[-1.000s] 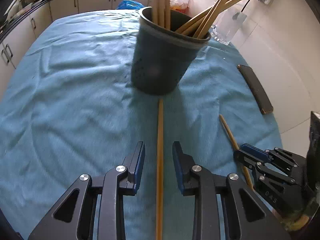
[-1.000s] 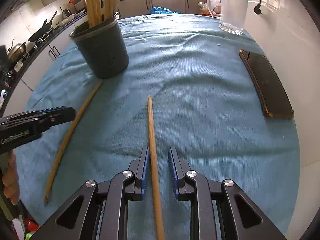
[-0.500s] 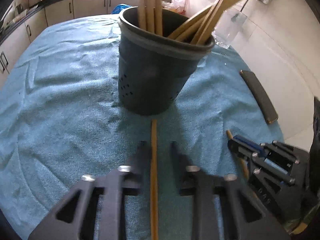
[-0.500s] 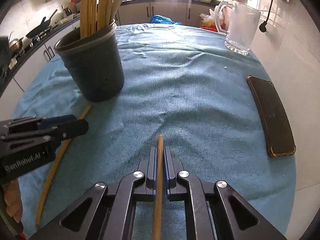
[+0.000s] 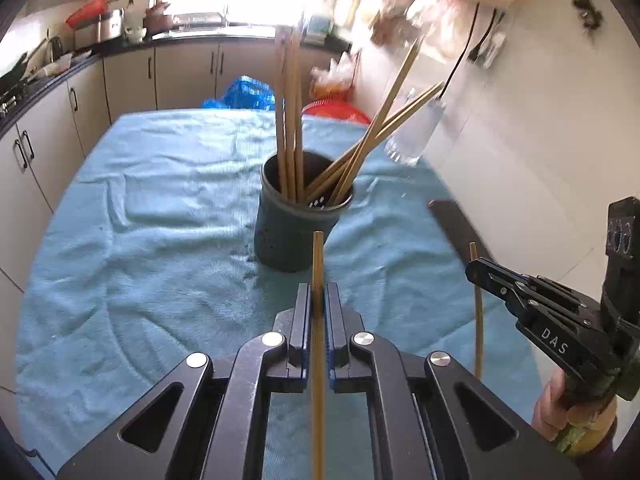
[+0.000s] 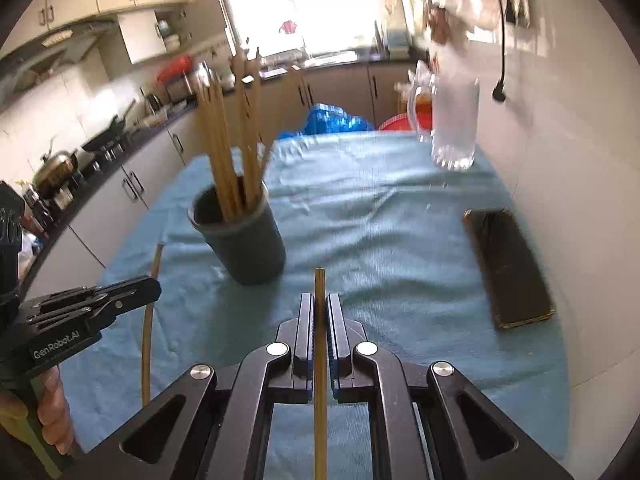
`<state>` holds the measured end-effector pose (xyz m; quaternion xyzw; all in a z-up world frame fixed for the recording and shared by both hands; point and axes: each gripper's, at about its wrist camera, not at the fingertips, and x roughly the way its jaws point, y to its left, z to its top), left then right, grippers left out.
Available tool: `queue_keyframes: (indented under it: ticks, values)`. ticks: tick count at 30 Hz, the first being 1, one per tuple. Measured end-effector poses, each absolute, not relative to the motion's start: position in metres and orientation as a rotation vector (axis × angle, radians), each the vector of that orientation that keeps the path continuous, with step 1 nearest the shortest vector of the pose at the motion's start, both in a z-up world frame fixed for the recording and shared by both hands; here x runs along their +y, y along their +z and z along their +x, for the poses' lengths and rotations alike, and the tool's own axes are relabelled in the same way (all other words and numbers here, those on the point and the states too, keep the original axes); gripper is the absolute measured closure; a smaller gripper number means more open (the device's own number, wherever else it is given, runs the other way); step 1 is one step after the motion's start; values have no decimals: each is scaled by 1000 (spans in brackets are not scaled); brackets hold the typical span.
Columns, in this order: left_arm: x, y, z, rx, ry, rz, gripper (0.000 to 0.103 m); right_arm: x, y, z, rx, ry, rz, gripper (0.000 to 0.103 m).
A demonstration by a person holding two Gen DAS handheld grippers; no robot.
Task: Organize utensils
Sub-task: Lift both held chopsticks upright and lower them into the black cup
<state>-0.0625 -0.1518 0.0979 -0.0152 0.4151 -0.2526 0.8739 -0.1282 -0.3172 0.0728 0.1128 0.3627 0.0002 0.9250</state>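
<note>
Both tools are closed, each on one wooden chopstick: left tool (image 5: 318, 312) grips its chopstick (image 5: 318, 264) at lower centre of its frame, right tool (image 6: 319, 320) grips another chopstick (image 6: 320, 292). Dark holder (image 5: 298, 224) with more chopsticks stands mid-frame on the blue-covered bench (image 5: 140, 240), phone (image 6: 508, 268) at right.

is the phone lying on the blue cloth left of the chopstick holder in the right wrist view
No, the phone lies on the blue cloth to the right of the chopstick holder, near the wall.
</note>
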Motion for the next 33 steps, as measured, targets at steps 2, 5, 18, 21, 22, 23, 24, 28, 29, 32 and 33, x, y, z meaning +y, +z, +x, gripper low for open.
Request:
queue_keyframes:
  ticks: [2, 5, 18, 21, 22, 23, 24, 28, 29, 32, 33]
  values:
    - [-151, 109, -74, 835, -526, -37, 97, -314, 88, -144, 703, 0, 227, 97]
    - [-142, 125, -92, 785, -521, -36, 97, -307, 105, -164, 653, -3, 218, 97]
    - [-123, 158, -159, 647, -503, 22, 97, -296, 143, -227, 544, 15, 218, 97]
    - [-121, 163, -168, 630, -507, 21, 97, -292, 149, -235, 524, 17, 209, 97]
    - [-121, 165, -171, 624, -508, 20, 97, -291, 152, -238, 515, 15, 205, 97]
    - [-120, 167, -174, 619, -509, 19, 97, -289, 154, -241, 507, 14, 201, 97]
    - [-120, 169, -177, 613, -512, 17, 97, -288, 156, -242, 501, 13, 198, 97]
    - [-119, 176, -181, 591, -512, 13, 97, -282, 166, -250, 473, 7, 176, 97]
    - [-119, 178, -182, 588, -513, 12, 97, -281, 168, -251, 467, 9, 176, 97]
    - [-117, 183, -181, 575, -511, 10, 97, -280, 173, -252, 455, 11, 173, 97]
    - [-116, 185, -180, 571, -509, 10, 97, -279, 174, -252, 452, 11, 172, 97]
